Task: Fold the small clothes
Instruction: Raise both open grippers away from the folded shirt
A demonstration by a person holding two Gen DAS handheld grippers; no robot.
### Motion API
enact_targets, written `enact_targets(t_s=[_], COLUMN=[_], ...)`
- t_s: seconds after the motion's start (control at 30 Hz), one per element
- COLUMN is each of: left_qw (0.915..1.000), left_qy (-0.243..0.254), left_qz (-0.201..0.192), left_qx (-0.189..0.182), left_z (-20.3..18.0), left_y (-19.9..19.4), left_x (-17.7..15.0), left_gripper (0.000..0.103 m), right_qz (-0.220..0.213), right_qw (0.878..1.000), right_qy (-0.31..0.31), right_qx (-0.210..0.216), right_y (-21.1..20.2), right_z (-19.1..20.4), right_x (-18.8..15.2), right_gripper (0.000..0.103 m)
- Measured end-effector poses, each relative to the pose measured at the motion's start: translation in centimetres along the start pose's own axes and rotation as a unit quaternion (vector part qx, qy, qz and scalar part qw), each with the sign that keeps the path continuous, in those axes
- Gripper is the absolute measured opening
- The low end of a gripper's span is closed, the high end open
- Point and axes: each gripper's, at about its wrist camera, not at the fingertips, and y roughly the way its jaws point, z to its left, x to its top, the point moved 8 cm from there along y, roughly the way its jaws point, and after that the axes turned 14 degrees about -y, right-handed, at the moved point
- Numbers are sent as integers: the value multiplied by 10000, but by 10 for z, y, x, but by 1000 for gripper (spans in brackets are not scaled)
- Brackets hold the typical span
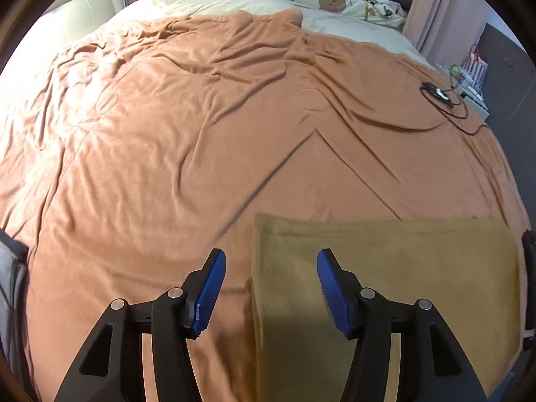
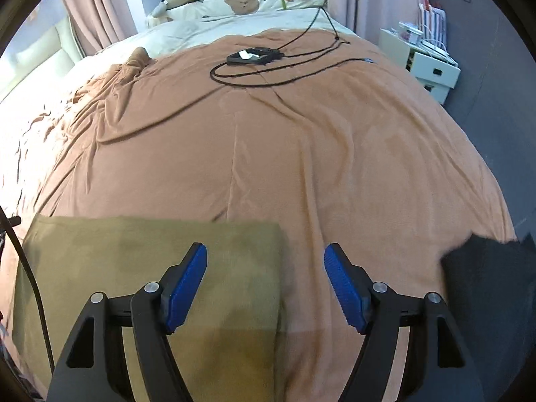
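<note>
Left wrist view showed the olive garment (image 1: 385,268) folded flat on the blanket (image 1: 167,134), left gripper (image 1: 271,261) and right gripper (image 2: 265,258) both spread empty, a dark garment (image 2: 485,268) seemingly left.

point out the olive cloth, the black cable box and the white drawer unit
olive cloth (image 2: 150,268), right wrist view, on its flat middle
black cable box (image 2: 256,57), right wrist view, on its top face
white drawer unit (image 2: 432,70), right wrist view, on its upper drawer front
</note>
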Motion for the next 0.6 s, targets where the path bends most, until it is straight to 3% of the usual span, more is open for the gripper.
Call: enact_targets(t_s=[0.6], left_qw=[9991], left_qy=[-176], left_qz=[-52], left_qx=[-392], left_z=[7], left_y=[-84], left_x=[-98], left_gripper=[59], right_qz=[-91], right_qw=[9996], right_qy=[105], right_qx=[255], right_y=[-102], right_z=[6], right_x=[-72], right_gripper=[71])
